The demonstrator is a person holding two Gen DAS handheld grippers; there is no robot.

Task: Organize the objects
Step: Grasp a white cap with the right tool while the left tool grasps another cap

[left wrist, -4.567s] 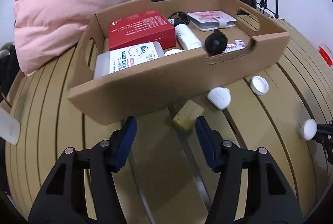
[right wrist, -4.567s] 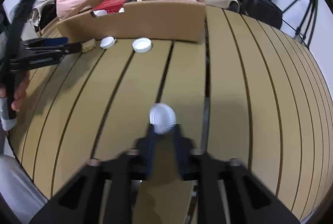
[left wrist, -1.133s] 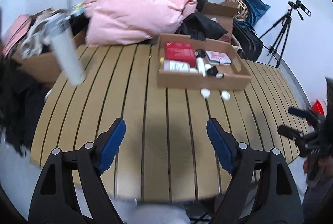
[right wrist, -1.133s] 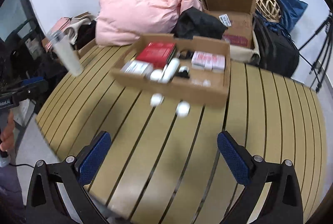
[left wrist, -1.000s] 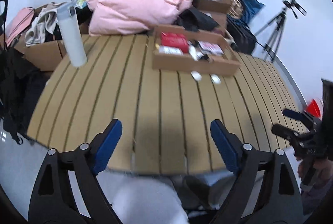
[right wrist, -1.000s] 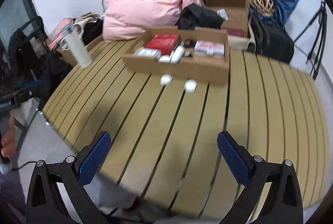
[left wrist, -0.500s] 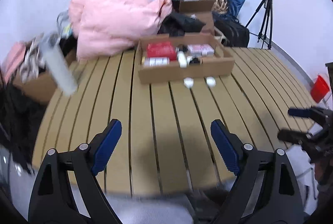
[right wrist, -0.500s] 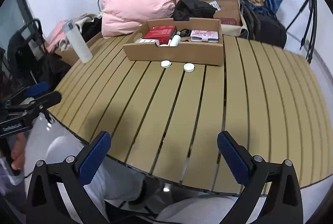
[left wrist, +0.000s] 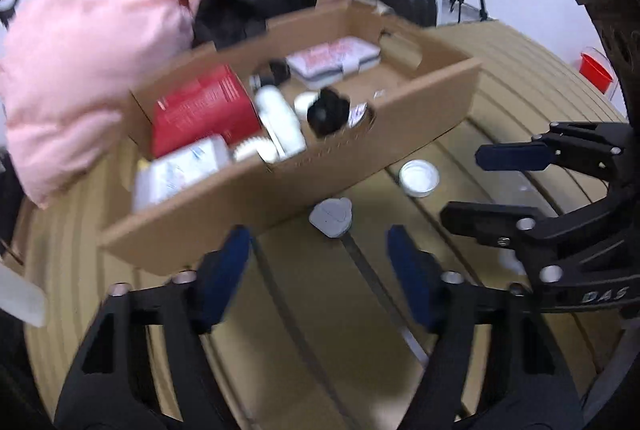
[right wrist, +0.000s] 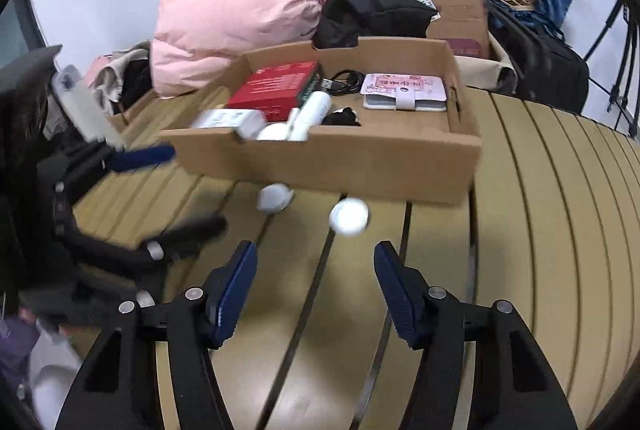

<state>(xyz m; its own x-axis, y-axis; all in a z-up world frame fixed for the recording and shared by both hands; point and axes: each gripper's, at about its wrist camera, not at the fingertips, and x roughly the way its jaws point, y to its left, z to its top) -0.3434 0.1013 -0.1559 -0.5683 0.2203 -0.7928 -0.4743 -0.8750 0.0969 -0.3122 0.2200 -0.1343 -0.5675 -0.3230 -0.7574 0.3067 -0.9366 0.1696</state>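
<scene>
Most of the work looked already done. The cardboard box point(right wrist: 360, 166) stood on the slatted table point(right wrist: 540, 230) and it held a red carton point(right wrist: 276, 88), a white packet point(right wrist: 224, 120), a white tube point(right wrist: 314, 114), a black cable point(right wrist: 346, 76), a small black object point(left wrist: 326, 110) and a pink-patterned case point(right wrist: 404, 90), laid side by side with free floor at the right end of the box. Two things were left outside on the table, just beside the front wall of the box: a white rounded piece point(left wrist: 331, 217) and a white round lid point(left wrist: 419, 177), close to each other but apart. The left gripper point(left wrist: 316, 262) was held low over the table with its blue pads spread wide and nothing between them, and the rounded piece lay a little ahead of the gap. The right gripper point(right wrist: 316, 282) was also spread wide and empty, with the round lid point(right wrist: 349, 216) ahead of it and near its middle line. The left view was blurred, so I could not tell if the rounded piece was a cap or a small case. I judged that what remained was to lift these two pieces and put them into the box, probably one with each gripper, and that the free space at the right end was enough for both.
</scene>
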